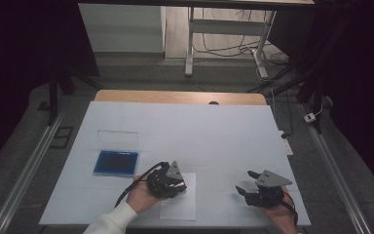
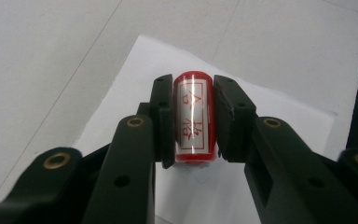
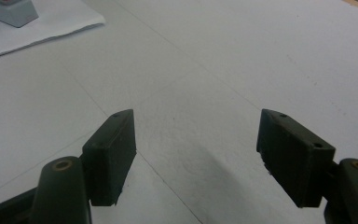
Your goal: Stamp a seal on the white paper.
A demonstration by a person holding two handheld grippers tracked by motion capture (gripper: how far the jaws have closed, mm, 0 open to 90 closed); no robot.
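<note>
- a white table cover (image 1: 214, 131) spread over the whole work surface; faint crease lines run across it
- a strip of bare wooden tabletop (image 1: 175, 97) showing along the far edge, beyond the cover
- a blue ink pad (image 1: 116, 163) lying flat at the left of the table; its clear lid (image 1: 118, 140) stands open on the far side
- a white desk frame (image 1: 224, 34) on the floor behind the table; dark cables (image 1: 233, 48) lie tangled beneath it
- a white plug (image 1: 310, 117) on the floor to the right

stamp (image 2: 194, 122): red cylinder, white label with red characters | clamped between left tool pads | over paper sheet (image 2: 279, 116)
</note>
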